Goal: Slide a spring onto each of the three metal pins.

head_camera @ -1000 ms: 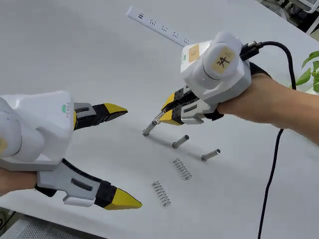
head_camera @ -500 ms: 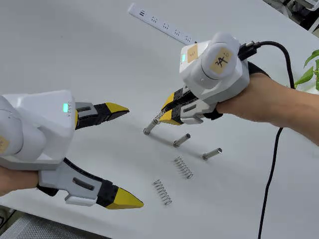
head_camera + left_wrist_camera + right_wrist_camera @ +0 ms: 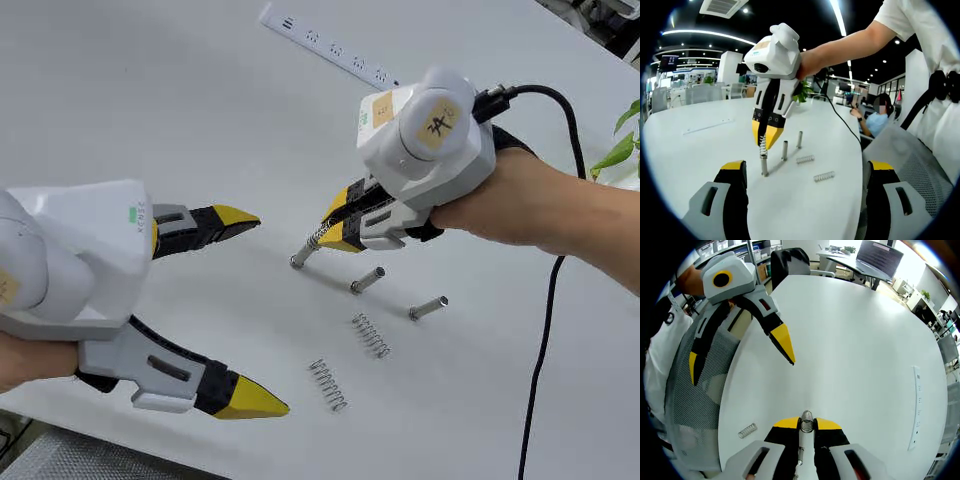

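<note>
Held spring [image 3: 318, 238] is pinched between the yellow tips of the right hand-held gripper [image 3: 337, 230], jaws closed down almost to the coil's width. In the right gripper view the coil's open end pokes out just past the tips. The spring slants down and its lower end is right at the top of the first pin [image 3: 299, 259]. Whether it's over the pin or only touching it, I can't tell.

The left gripper view shows that pin upright on the white tabletop [image 3: 150, 100], in a row with the middle pin [image 3: 367, 281] and the third pin [image 3: 428, 308], both bare.

A loose spring [image 3: 370, 335] lies flat on the person's side of the middle pin, near it but apart. A second loose spring [image 3: 328, 386] lies flat a bit closer to the person, well clear of the first.

The left hand-held gripper [image 3: 256, 310] hovers off to the left of the pins, jaws spread wide with nothing between them, tips pointed at the row.

Further out, a white power strip [image 3: 330, 48] lies across the far side of the tabletop. A black cable [image 3: 547, 330] runs from the right gripper's body down over the tabletop, and green leaves [image 3: 620, 150] peek in at the right edge.
</note>
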The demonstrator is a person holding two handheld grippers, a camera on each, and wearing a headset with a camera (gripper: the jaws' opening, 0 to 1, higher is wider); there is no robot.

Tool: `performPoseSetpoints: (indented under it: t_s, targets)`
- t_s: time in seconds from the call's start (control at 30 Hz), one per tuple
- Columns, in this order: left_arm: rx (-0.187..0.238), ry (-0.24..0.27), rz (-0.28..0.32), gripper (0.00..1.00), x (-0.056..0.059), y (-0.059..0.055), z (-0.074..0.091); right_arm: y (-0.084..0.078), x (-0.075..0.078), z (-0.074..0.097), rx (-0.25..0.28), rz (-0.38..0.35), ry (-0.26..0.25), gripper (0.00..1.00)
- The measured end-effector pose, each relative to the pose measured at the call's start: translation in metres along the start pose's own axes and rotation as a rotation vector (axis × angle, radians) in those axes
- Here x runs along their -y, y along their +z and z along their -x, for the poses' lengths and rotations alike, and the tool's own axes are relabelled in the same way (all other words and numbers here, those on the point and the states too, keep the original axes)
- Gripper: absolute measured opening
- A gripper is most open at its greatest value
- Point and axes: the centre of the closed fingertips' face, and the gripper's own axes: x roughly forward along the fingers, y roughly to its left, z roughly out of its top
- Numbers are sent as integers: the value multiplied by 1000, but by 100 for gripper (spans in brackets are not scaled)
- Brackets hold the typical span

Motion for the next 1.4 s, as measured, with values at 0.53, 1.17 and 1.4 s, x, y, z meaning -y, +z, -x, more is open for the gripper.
performPoseSetpoints:
  t_s: [0.53, 1.17, 1.4]
  targets:
    - [0, -2, 7, 99, -1, -2, 1, -5, 3, -15, -11, -1, 18, 6]
    - [1, -2, 18, 99, -1, -6, 1, -9, 1, -31, -34, 11, 29, 7]
    - [2, 0, 20, 98, -2, -6, 1, -11, 2, -38, -35, 17, 33, 7]
